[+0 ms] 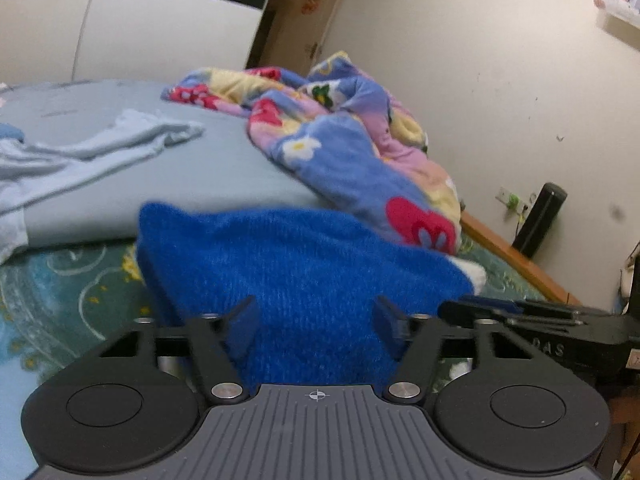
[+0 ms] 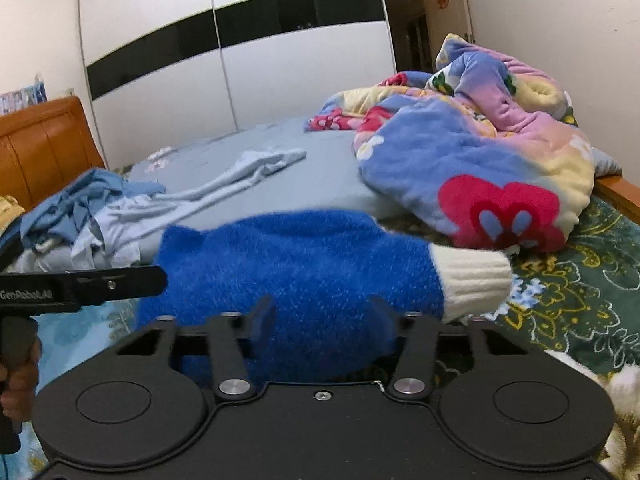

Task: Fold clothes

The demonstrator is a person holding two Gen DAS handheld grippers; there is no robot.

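A fuzzy bright blue sweater (image 1: 296, 264) with a white ribbed cuff (image 2: 468, 280) lies bunched on the bed's green patterned cover. My left gripper (image 1: 316, 324) has its jaws spread wide with the blue knit bulging between the fingers. My right gripper (image 2: 320, 320) is likewise spread wide, the sweater (image 2: 296, 272) filling the gap between its fingers. The right gripper's body shows at the right of the left wrist view (image 1: 540, 316); the left gripper's body shows at the left of the right wrist view (image 2: 80, 284).
A pale blue garment (image 2: 248, 172) lies stretched on the light blue sheet (image 1: 180, 176), with a heap of blue clothes (image 2: 88, 208) at the left. A floral blanket (image 2: 480, 160) is piled at the right. Orange headboard (image 2: 44, 152), white wardrobe (image 2: 240, 60) behind, wall (image 1: 500, 100) beside.
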